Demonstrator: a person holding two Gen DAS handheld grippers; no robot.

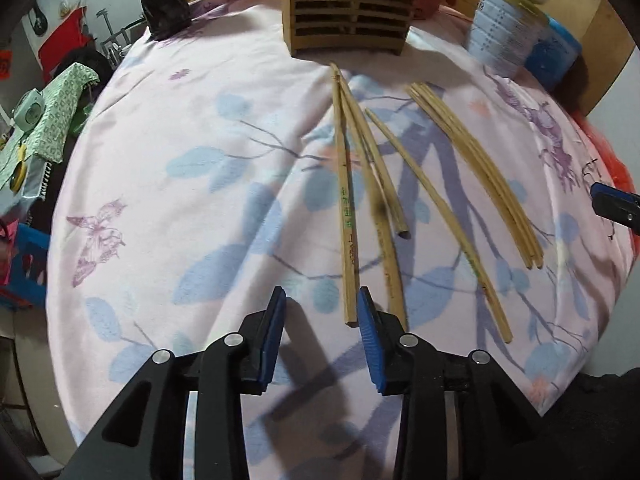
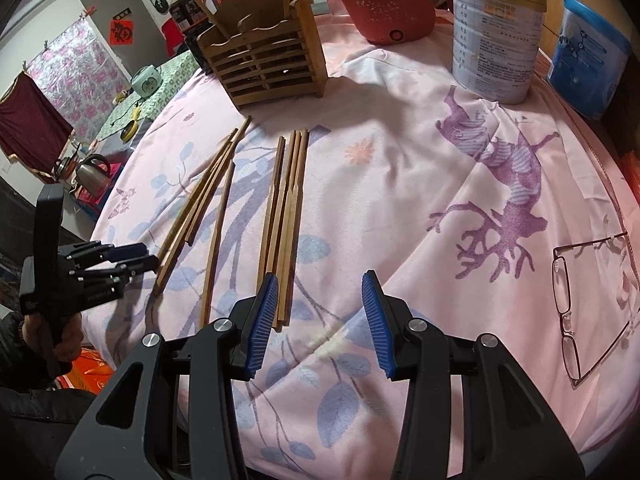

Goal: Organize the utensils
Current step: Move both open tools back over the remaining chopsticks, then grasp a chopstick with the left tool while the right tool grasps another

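Wooden chopsticks [image 1: 350,216] lie loose on a round table under a pink cloth [image 1: 192,184] printed with blue leaves and purple butterflies. From the left wrist view they fall into three lots: a crossed cluster [image 1: 368,184] nearest the centre, a single stick [image 1: 436,220] beside it, and a tight bundle [image 1: 480,176] further right. All point roughly toward a slatted wooden holder [image 1: 348,8] at the far edge of the table. In the right wrist view that holder [image 2: 264,60] already has sticks standing upright in it.

The left gripper [image 1: 322,332] points steeply down at the cloth, its blue pads apart with only fabric between them. The near end of the closest chopstick lies just beside the inner face of its right pad [image 1: 368,336]; whether they touch I cannot tell. Nothing is gripped.

The right gripper [image 2: 320,320] also tilts steeply down, jaws parted over bare cloth and empty. The near ends of the bundle [image 2: 286,216] pass just behind its left pad [image 2: 262,320]. From this view the left gripper [image 2: 132,260] shows at the left edge, held by a hand [image 2: 60,336] in a dark sleeve.

Beyond the chopsticks stand a red electric pot [image 2: 392,4], a tall tin [image 2: 496,36] and a blue tub [image 2: 588,56]. A pair of spectacles [image 2: 580,304] lies on the cloth at the right.
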